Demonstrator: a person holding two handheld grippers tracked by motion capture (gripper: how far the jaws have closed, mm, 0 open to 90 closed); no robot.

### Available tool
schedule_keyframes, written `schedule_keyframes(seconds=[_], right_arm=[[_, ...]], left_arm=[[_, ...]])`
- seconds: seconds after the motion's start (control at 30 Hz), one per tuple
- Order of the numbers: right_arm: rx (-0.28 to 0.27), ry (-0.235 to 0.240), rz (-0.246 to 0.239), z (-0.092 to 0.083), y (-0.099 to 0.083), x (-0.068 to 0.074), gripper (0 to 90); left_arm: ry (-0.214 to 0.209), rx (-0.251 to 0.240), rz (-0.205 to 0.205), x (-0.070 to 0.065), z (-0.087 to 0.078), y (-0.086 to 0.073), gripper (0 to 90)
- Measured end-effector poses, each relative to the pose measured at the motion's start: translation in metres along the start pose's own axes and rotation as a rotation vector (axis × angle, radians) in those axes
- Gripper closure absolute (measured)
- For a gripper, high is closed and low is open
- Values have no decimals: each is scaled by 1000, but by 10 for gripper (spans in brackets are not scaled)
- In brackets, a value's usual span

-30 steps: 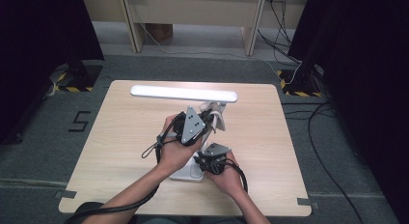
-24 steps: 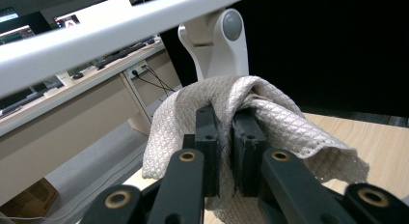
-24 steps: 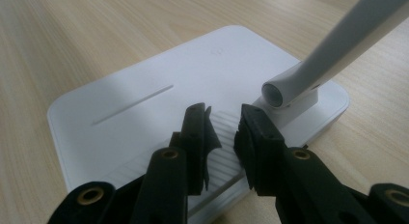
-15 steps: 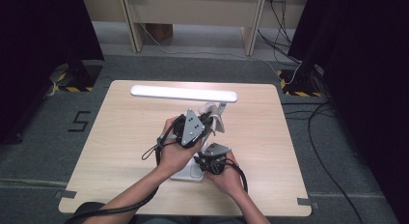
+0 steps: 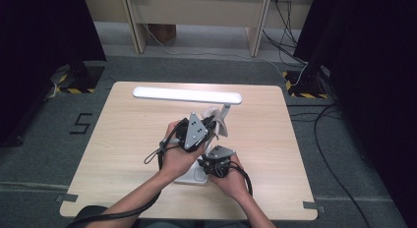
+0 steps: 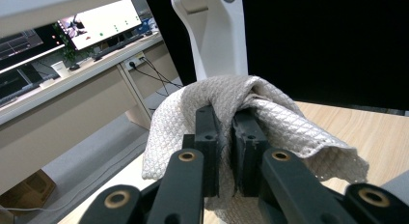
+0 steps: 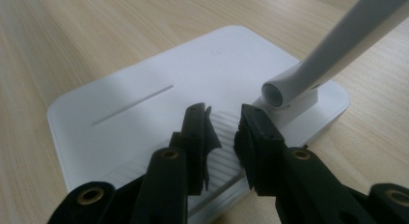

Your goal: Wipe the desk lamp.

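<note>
A white desk lamp stands on the wooden table (image 5: 123, 139), with a long head (image 5: 187, 94), a slanted arm (image 5: 225, 110) and a flat base (image 5: 189, 178). My left gripper (image 5: 209, 127) is shut on a pale waffle-weave cloth (image 5: 216, 121), held up against the lamp's arm. In the left gripper view the cloth (image 6: 270, 113) drapes over the closed jaws of that gripper (image 6: 225, 122), just in front of the arm (image 6: 217, 35). My right gripper (image 5: 209, 164) points down at the base. Its jaws (image 7: 222, 113) stand apart, tips on the base (image 7: 144, 103), nothing between them.
The lamp's arm (image 7: 337, 40) rises from a hinge at the base's corner, close to my right gripper. Bare tabletop lies to the left and right of the lamp. Beyond the table are a wooden desk (image 5: 196, 12), floor cables (image 5: 314, 115) and dark curtains.
</note>
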State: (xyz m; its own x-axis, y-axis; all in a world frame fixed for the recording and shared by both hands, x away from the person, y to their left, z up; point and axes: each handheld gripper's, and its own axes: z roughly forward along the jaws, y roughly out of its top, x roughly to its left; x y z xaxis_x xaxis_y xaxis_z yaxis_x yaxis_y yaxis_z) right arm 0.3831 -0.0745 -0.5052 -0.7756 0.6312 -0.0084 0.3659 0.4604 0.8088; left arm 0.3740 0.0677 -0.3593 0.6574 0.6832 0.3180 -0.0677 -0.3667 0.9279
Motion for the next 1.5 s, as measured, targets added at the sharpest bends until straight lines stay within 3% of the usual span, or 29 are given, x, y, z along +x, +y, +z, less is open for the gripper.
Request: schedule_keyframes(seconds=[0.7, 1.5], right_arm=[[-1, 0, -1, 0, 0, 0, 729], [-5, 2, -1, 0, 0, 0, 729]], left_arm=[[-3, 17, -2, -2, 1, -9, 823], [-5, 59, -15, -4, 4, -31, 824]])
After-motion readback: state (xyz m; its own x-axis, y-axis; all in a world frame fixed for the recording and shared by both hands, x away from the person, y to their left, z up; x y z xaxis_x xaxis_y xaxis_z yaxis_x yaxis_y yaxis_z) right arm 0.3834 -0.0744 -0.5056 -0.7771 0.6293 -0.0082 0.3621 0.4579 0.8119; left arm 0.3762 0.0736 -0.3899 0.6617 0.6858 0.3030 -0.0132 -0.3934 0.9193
